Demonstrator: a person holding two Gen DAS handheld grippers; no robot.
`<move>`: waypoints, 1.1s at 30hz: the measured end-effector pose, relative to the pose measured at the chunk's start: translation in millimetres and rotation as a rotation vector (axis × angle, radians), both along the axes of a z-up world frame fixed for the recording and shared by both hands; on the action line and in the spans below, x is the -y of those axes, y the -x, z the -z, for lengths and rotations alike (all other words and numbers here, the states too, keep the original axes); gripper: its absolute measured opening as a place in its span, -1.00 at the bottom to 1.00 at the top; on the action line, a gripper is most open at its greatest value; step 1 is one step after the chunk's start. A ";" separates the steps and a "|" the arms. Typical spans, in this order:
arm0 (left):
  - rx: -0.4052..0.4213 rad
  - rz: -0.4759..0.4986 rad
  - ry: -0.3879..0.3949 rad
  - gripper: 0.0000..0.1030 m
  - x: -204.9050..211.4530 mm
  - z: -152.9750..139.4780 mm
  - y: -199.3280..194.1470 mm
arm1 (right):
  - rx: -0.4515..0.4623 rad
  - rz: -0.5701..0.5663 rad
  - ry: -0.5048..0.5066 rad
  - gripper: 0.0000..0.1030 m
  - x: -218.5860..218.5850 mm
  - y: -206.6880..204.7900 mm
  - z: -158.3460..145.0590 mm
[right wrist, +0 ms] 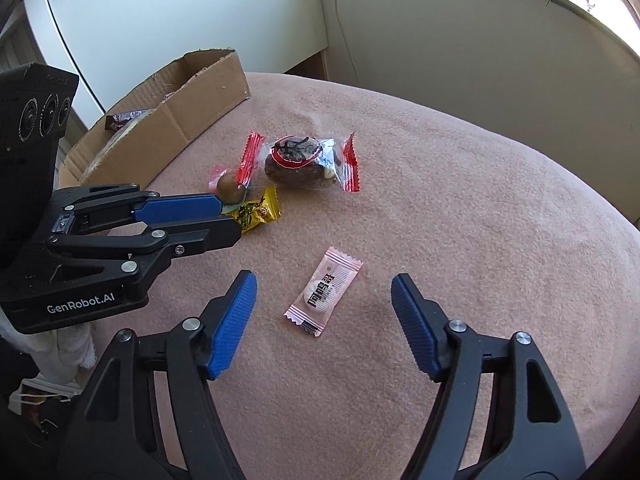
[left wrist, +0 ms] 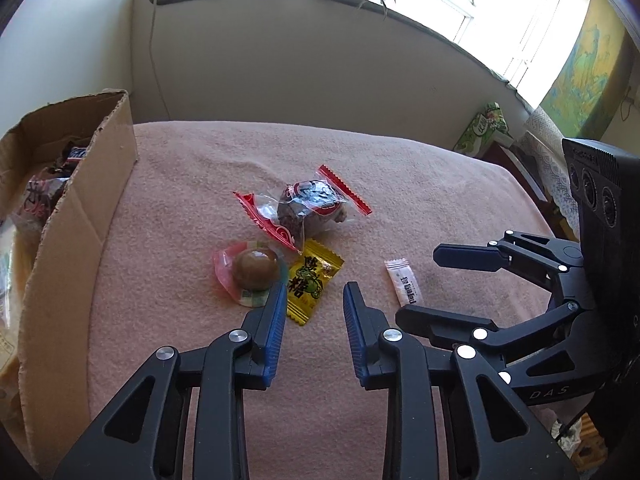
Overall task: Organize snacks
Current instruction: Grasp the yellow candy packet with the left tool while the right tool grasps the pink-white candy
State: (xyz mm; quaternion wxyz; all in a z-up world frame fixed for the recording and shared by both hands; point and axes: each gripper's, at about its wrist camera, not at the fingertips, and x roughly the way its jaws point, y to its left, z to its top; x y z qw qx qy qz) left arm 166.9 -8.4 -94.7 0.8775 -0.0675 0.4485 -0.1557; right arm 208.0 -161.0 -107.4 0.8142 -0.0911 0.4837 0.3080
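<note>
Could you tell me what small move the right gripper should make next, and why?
Probably lower the right gripper straight down onto the pink candy packet and close. The open jaws stand either side of the packet, which lies flat and alone on the pink cloth, apart from the other snacks. The cardboard box already holds snacks.

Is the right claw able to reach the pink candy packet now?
Probably yes: the right claw is open, the pink candy packet lies flat between its fingers, and nothing blocks it.
</note>
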 end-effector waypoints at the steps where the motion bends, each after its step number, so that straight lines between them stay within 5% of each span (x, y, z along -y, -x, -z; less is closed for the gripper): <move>1: -0.004 0.000 -0.001 -0.47 -0.1 1.5 -1.7 | -0.003 -0.001 0.004 0.25 -1.7 -1.3 1.4; 21: 0.013 0.108 -0.131 -0.46 24.3 10.2 -15.7 | 0.038 -0.048 0.129 -0.16 -9.6 -9.1 10.0; 28: 0.007 0.100 -0.141 -0.46 21.8 9.3 -11.3 | 0.053 -0.049 0.139 -0.17 -14.6 -9.5 9.9; 33: 0.017 0.082 -0.144 -0.53 19.6 9.9 -6.2 | 0.083 -0.058 0.156 -0.60 -18.0 -4.9 8.9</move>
